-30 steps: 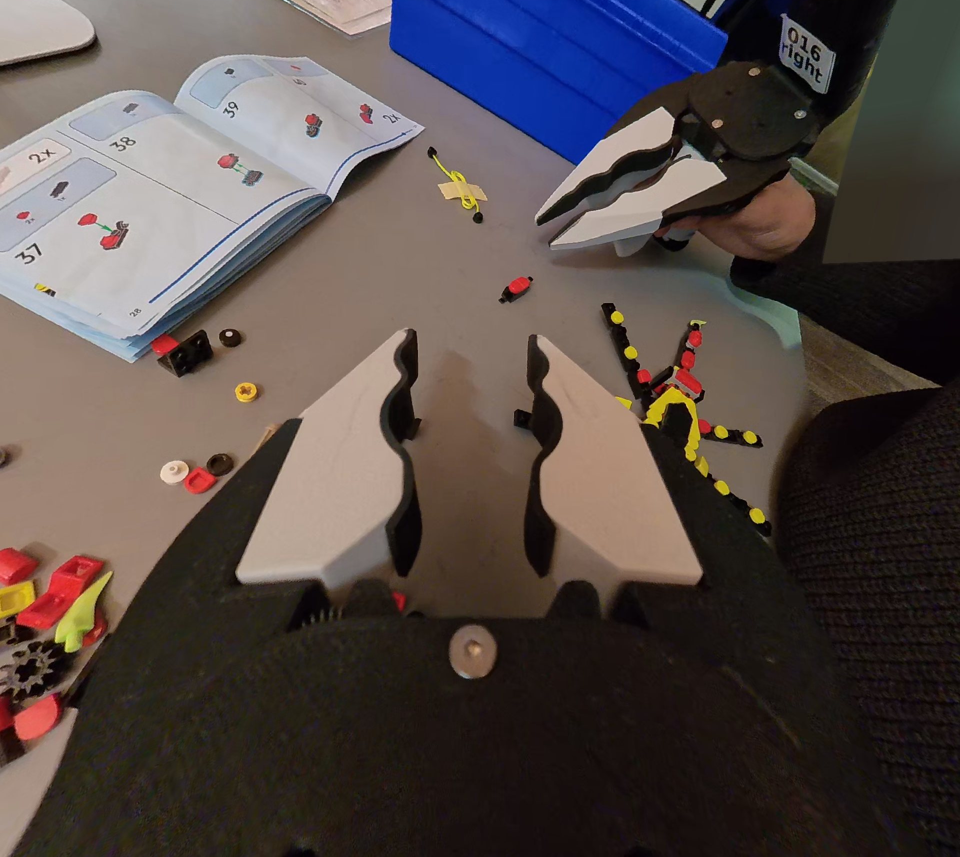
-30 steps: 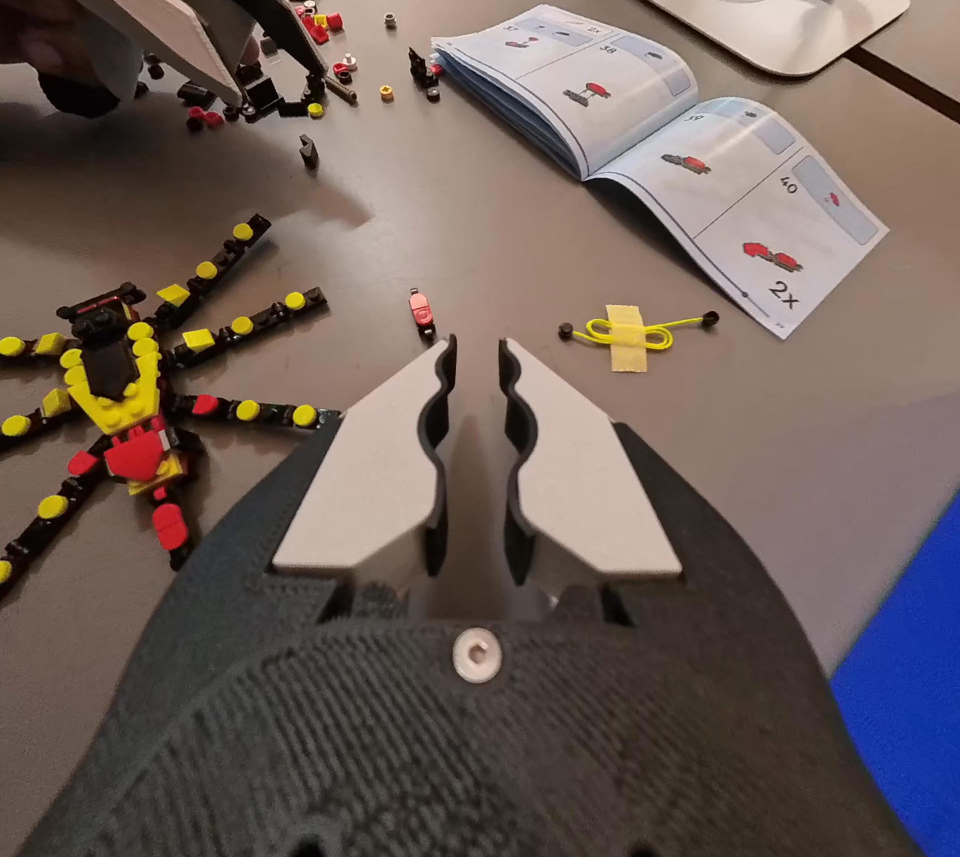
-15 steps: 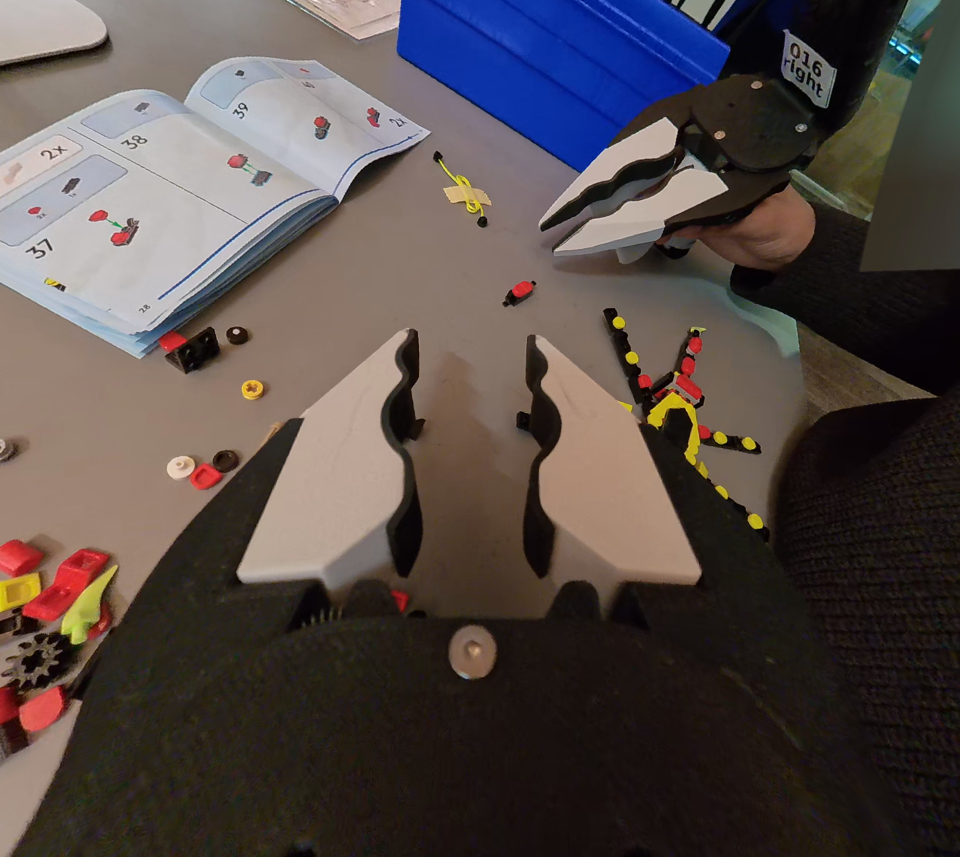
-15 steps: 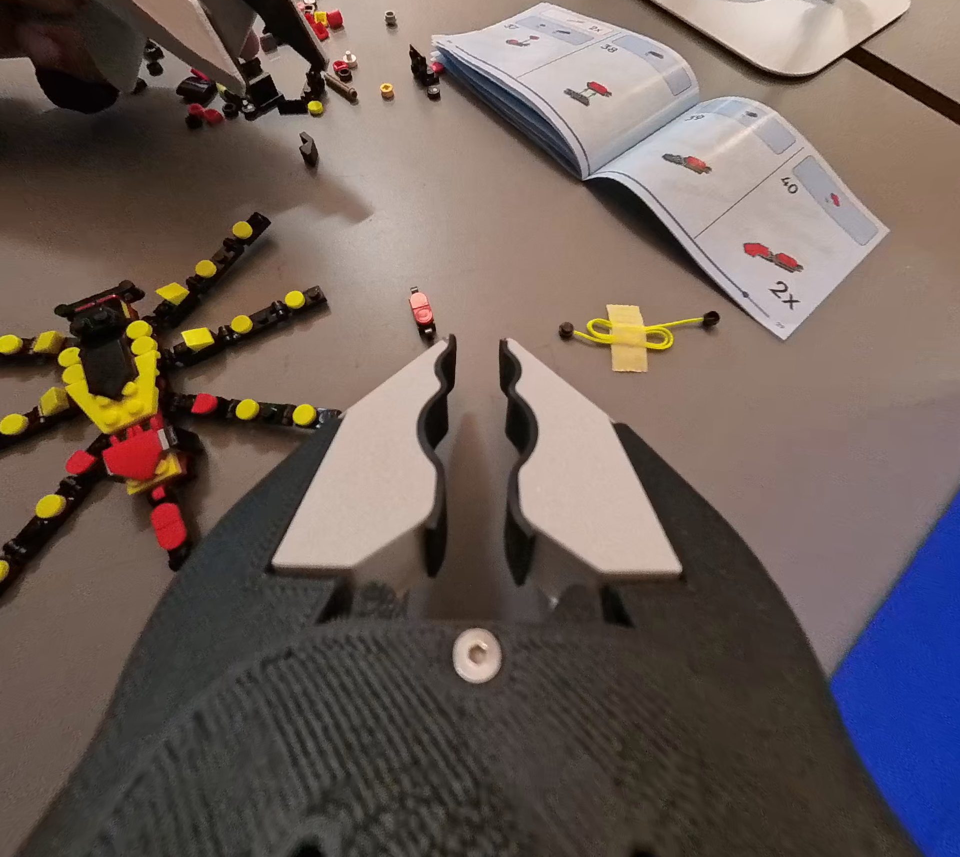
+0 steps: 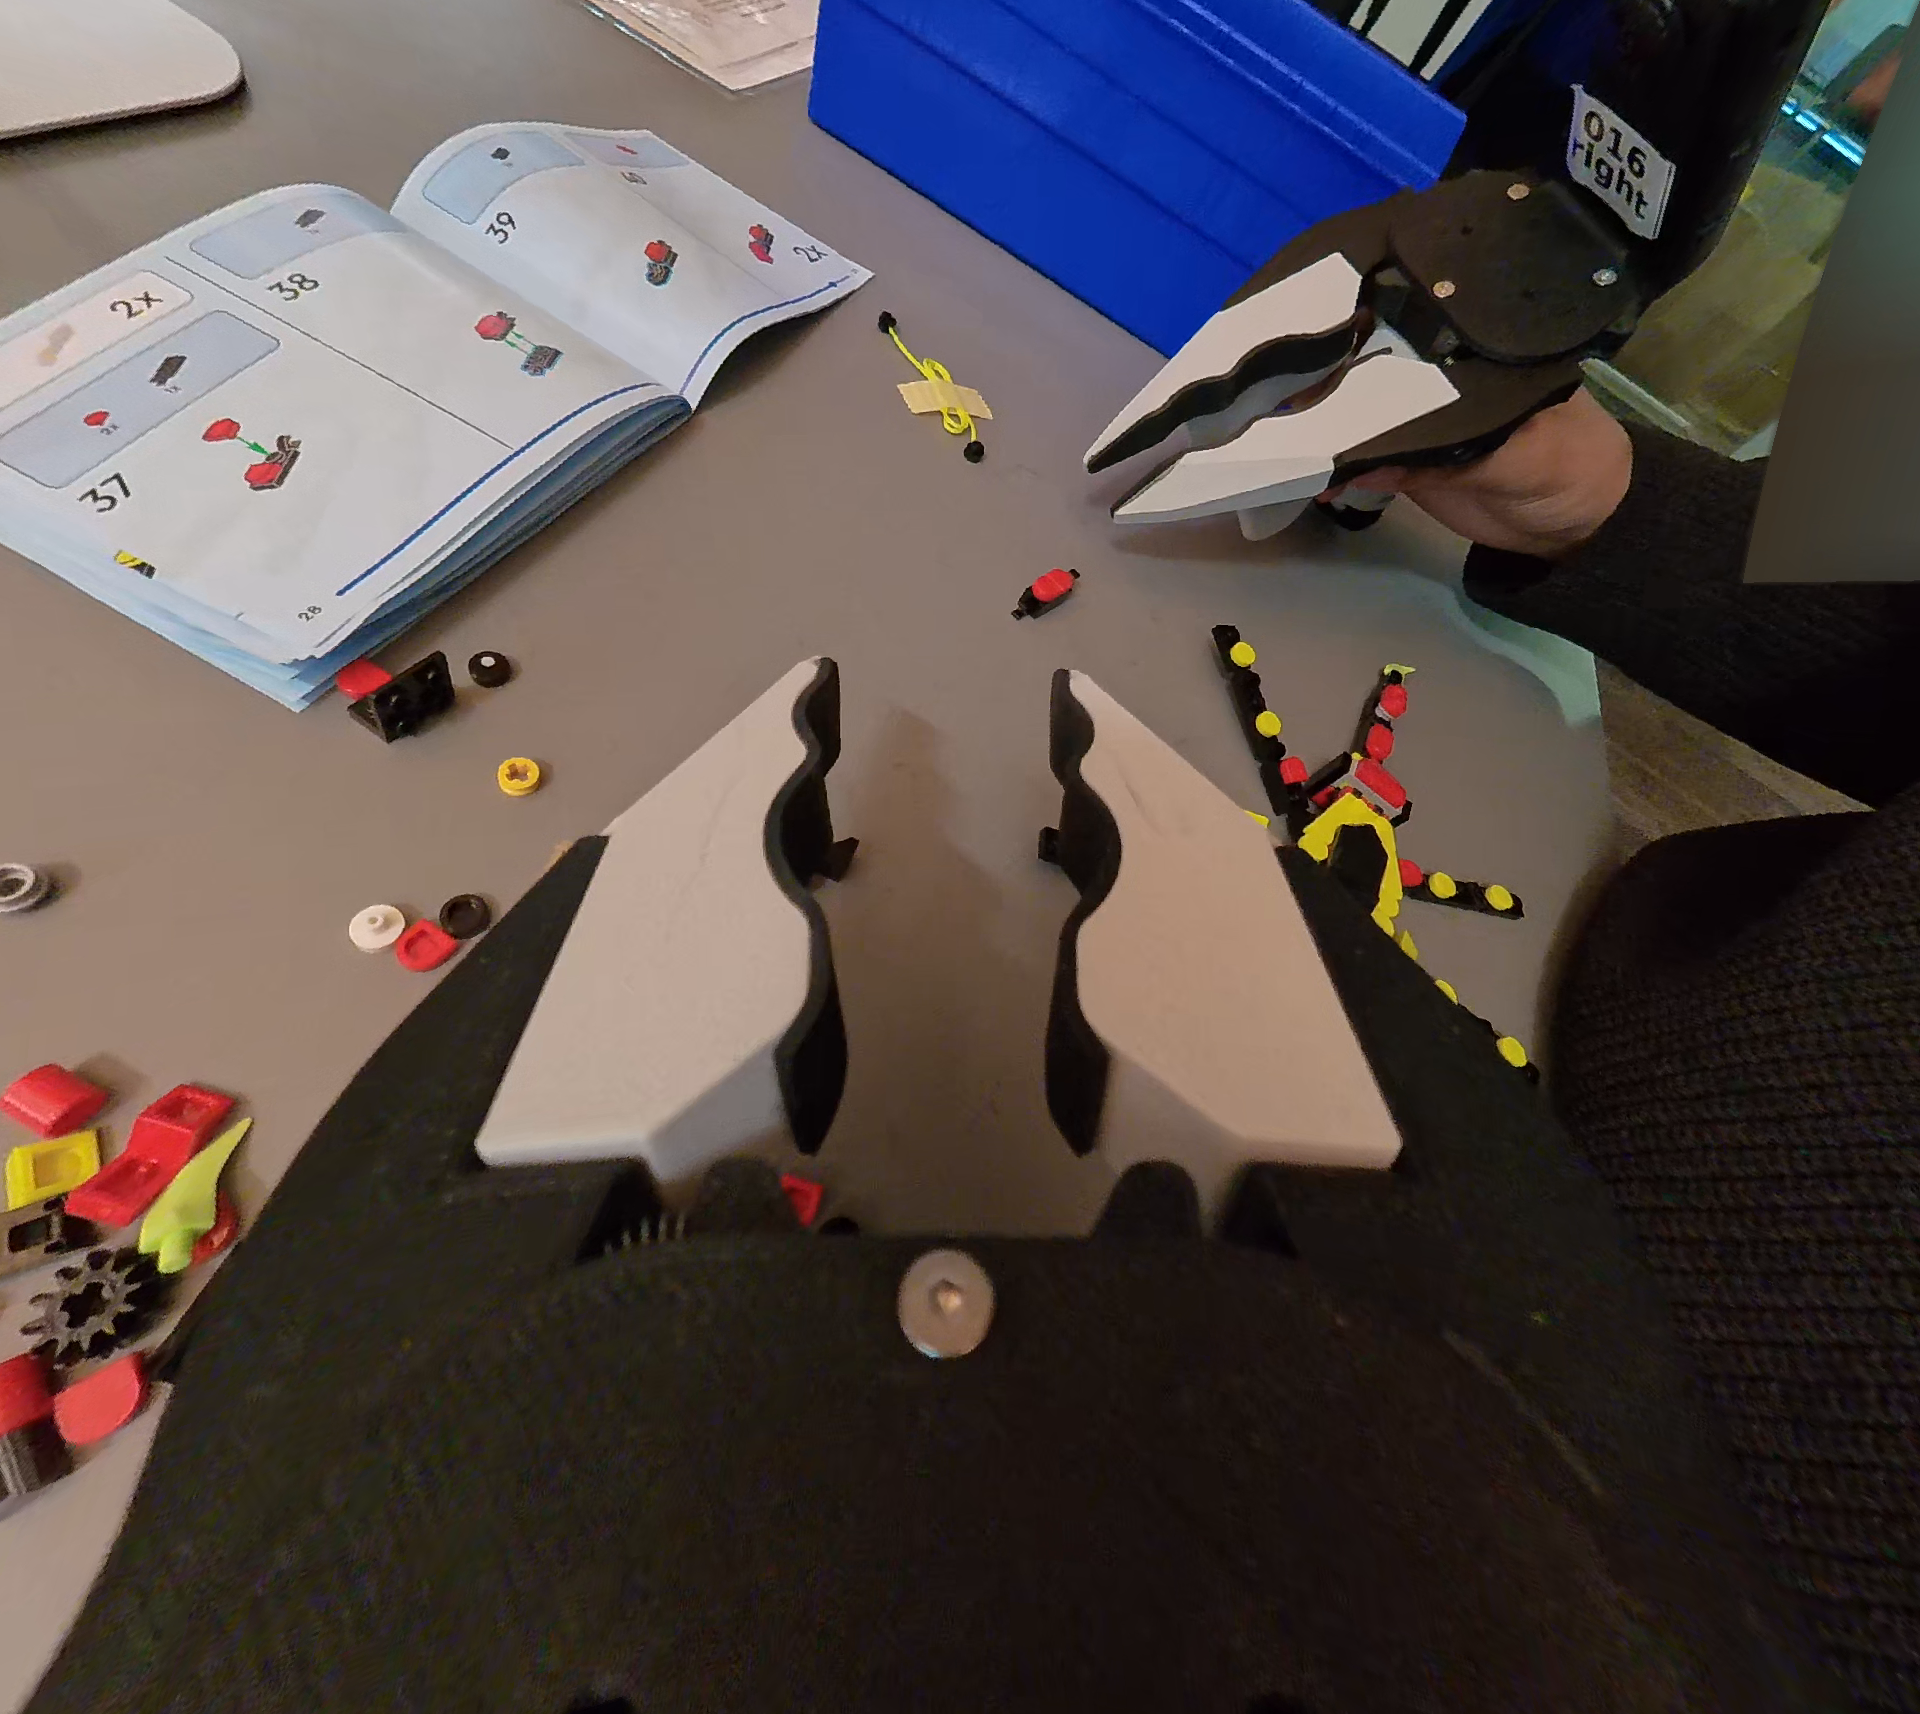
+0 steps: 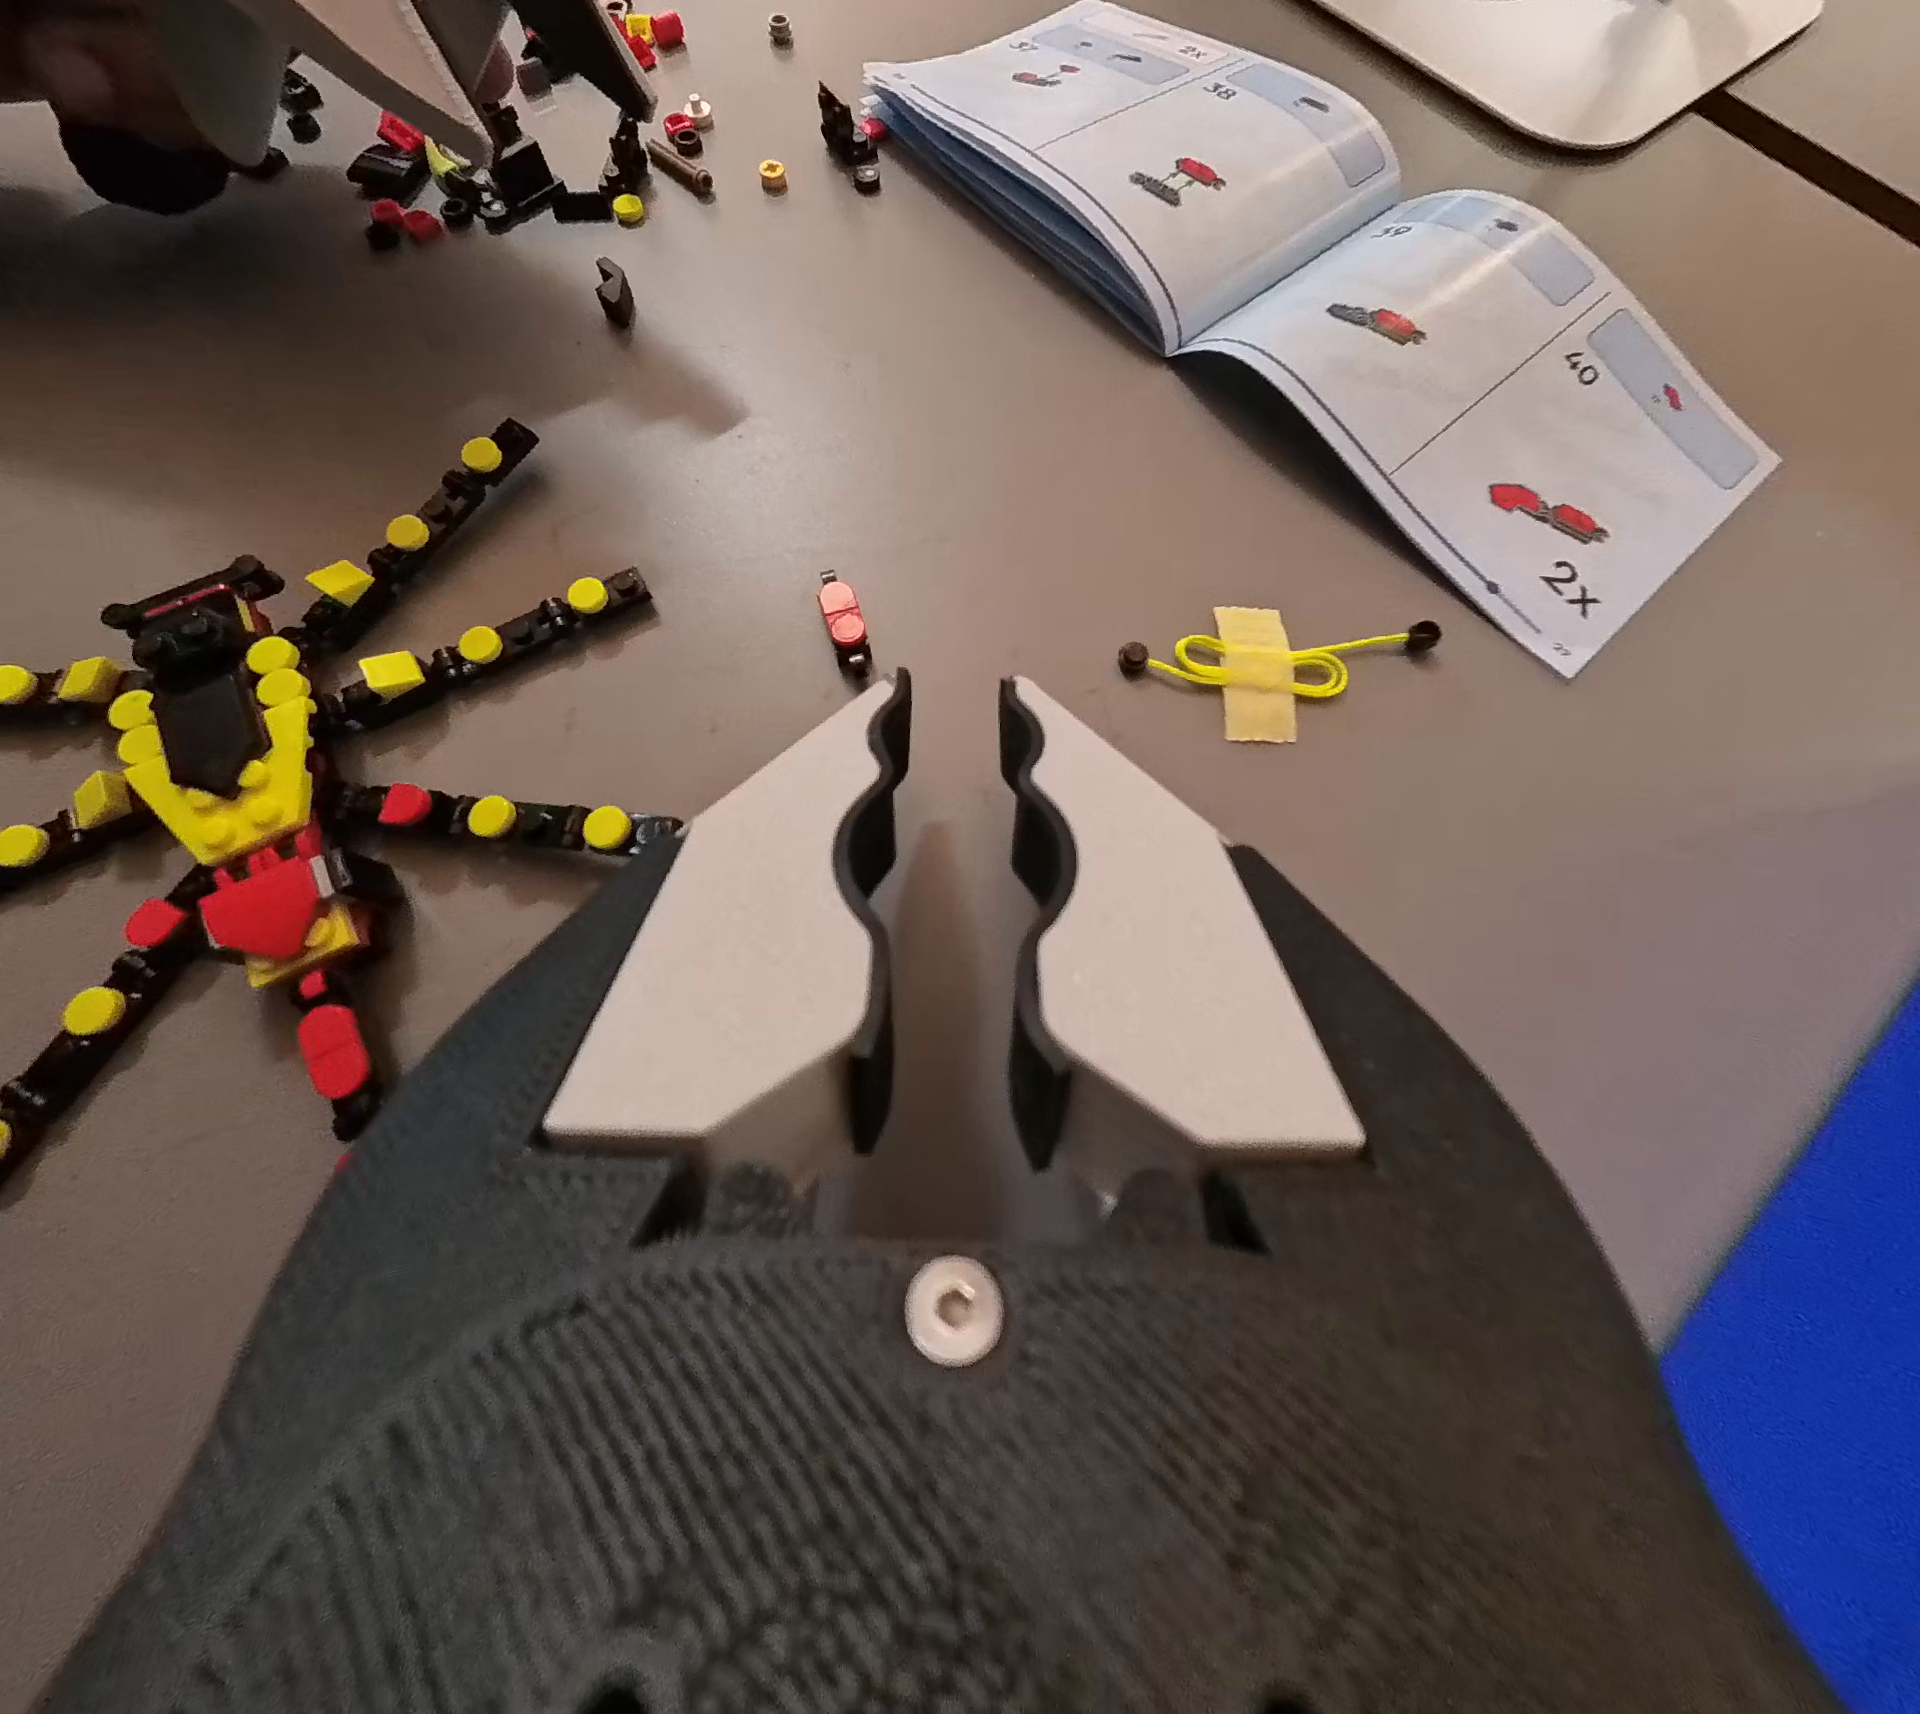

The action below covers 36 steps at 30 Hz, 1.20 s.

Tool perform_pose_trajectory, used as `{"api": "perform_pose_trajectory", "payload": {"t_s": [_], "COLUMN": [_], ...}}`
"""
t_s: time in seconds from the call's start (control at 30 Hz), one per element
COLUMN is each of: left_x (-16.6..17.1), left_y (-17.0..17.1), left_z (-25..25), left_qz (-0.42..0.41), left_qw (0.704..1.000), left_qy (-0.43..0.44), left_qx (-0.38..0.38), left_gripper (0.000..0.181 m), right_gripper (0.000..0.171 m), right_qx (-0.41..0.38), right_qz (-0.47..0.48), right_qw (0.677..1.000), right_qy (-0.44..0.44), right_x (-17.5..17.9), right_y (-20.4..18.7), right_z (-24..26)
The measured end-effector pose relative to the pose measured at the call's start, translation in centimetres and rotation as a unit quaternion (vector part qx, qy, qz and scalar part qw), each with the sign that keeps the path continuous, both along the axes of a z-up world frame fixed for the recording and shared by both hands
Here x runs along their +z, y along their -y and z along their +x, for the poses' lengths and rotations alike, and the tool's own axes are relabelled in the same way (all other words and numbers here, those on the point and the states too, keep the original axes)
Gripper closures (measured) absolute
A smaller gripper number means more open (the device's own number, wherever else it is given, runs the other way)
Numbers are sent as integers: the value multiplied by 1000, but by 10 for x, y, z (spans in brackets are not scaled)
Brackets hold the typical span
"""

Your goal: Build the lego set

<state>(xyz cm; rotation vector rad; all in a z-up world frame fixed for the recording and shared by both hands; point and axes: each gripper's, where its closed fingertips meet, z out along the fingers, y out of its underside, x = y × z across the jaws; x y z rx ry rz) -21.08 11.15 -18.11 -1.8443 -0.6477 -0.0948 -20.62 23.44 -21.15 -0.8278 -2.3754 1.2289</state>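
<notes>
My left hand-held gripper (image 5: 940, 771) hovers with jaws wide apart and empty. My right hand-held gripper (image 6: 954, 696) has jaws slightly apart, empty too. On the tabletop (image 6: 1039, 459), the lego spider (image 6: 229, 781) lies at middle left of the right wrist view, a small red piece (image 6: 842, 615) just beyond my right fingertips.

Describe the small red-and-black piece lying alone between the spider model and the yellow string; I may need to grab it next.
The small red-and-black piece is a short assembly: a rounded, glossy red plastic top on a narrow black base whose ends stick out at both ends. It lies flat on the grey table, touching nothing else. It sits just ahead of the right gripper, whose fingers are slightly apart and empty.
</notes>
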Motion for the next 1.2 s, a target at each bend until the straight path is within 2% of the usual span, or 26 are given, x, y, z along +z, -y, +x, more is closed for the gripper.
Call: {"api": "perform_pose_trajectory", "payload": {"t_s": [0.2, 0.3, 0.4, 0.47, 0.53, 0.63, 0.8, 0.97, 1.2], "left_x": [0, 8, 29, 36, 36, 36, 20, -5, -14], "left_y": [1, 20, 85, 139, 179, 208, 196, 185, 173], "left_z": [-1, -25, -64, -82, -85, -79, -71, -67, -65], "left_qz": [1, 21, 83, 98, 78, 43, -1, -84, -102], "left_qw": [1000, 996, 972, 946, 932, 927, 952, 958, 962], "left_qy": [0, 18, 45, 42, 33, 14, 17, 17, 16], "left_qx": [4, 80, 215, 305, 352, 373, 307, 275, 252], "left_gripper": [142, 133, 134, 148, 165, 171, 171, 171, 170], "right_gripper": [156, 156, 156, 156, 156, 157, 158, 158, 157], "right_qx": [0, 0, -3, -5, -8, -11, -17, -15, -14], "right_qz": [1, 4, 3, 1, 3, 3, 5, 7, 2], "right_qw": [1000, 1000, 1000, 1000, 1000, 1000, 1000, 1000, 1000], "right_qy": [0, -2, -4, -5, -5, -5, -5, -2, 1], "right_x": [0, 0, 1, 1, -1, -2, -2, -3, -3], "right_y": [0, -1, -2, -3, -4, -5, -5, -5, -5], "right_z": [0, 0, 0, -2, -4, -5, -8, -7, -7]}}
